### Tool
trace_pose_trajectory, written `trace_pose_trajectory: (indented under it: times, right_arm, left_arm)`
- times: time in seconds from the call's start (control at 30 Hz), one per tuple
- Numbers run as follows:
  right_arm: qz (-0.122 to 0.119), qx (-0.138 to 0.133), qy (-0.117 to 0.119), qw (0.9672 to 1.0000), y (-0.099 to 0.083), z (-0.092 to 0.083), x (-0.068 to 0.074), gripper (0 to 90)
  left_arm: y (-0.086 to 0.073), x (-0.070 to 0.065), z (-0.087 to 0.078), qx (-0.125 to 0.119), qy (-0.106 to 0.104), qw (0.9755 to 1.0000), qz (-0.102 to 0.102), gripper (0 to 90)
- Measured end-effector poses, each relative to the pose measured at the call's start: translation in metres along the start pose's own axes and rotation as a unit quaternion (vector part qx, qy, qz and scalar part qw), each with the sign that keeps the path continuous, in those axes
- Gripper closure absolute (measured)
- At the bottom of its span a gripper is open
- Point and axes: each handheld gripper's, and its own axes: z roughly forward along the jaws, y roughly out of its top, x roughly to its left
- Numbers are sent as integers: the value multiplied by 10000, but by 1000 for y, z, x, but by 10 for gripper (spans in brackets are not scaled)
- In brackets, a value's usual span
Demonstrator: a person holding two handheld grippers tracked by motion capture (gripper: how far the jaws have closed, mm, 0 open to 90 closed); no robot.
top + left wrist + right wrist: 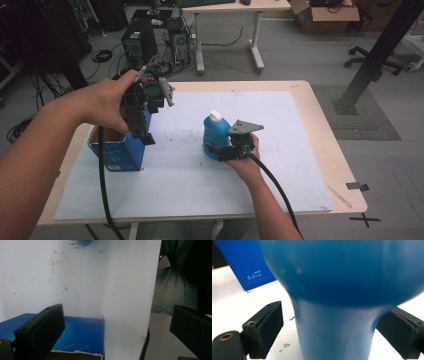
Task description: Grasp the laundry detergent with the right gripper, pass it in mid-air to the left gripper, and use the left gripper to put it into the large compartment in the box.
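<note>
A blue bottle (216, 136) with a white cap (215, 116) stands upright in the middle of the white sheet (280, 130). My right gripper (218, 150) reaches it from the near side, low on its body. In the right gripper view the bottle (337, 277) sits between the jaws of the right gripper (332, 336), with a gap showing at the left jaw. An open blue box (120, 152) stands at the sheet's left. My left gripper (144, 136) hangs over the box's right edge, pointing down. In its own view the left gripper (115, 336) is wide open above the box (82, 332).
The sheet covers most of a wooden table (320, 105). On the floor beyond it stand computer towers (140, 42) with cables and a white desk (255, 35). A cardboard box (325, 15) and a chair base (375, 57) lie at the back right, and a black post (380, 50) is on the right.
</note>
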Motion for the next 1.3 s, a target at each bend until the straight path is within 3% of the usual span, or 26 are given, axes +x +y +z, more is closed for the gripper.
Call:
trace_pose_trajectory:
  times: [0.47, 0.73, 1.03, 1.3]
  right_arm:
    - [8, -85, 89, 9999, -2, 3, 0, 182]
    - [-71, -131, 162, 9998, -4, 6, 1, 326]
    - [-93, -171, 11, 9998, -6, 7, 0, 421]
    - [-208, -125, -94, 9997, -4, 6, 5, 445]
  left_arm:
    - [1, 0, 1, 14, 6, 10000, -14, 1]
    - [-1, -1, -1, 15, 25, 10000, -16, 1]
    - [-3, -1, -1, 5, 40, 10000, -18, 1]
    - [0, -1, 0, -14, 48, 10000, 2, 1]
